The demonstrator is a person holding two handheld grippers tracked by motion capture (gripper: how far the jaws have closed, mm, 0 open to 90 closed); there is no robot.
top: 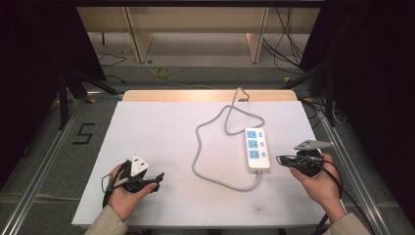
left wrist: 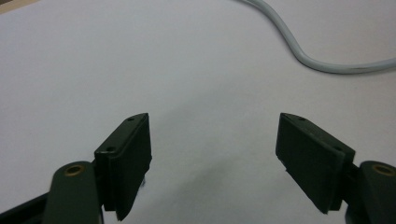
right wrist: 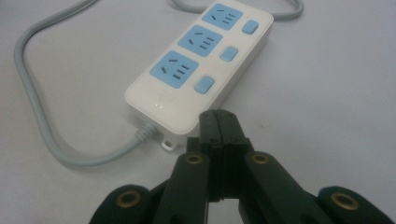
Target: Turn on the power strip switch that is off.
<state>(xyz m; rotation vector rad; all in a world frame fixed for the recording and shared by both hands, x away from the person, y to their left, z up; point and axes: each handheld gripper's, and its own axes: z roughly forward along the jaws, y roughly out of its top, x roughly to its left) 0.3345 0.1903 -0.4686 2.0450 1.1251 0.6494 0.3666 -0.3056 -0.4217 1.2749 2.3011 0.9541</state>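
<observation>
We stand at the very start of the work here: the white power strip (top: 256,149) lies flat on the white counter (top: 156,132), toward its right side, with its three blue sockets facing up and none of them occupied. Its grey cord (top: 205,147) loops loosely across the middle of the counter and runs off the far edge. Our right hand-held gripper (right wrist: 218,122) is clenched, jaws pressed together on nothing, its tip just beside the near end of the strip but apart from it. Our left hand-held gripper (left wrist: 212,158) hangs released, jaws spread wide over bare counter, well apart from the strip, with a bend of the cord beyond it. Nothing is grasped, so we judge every step is yet to come.
</observation>
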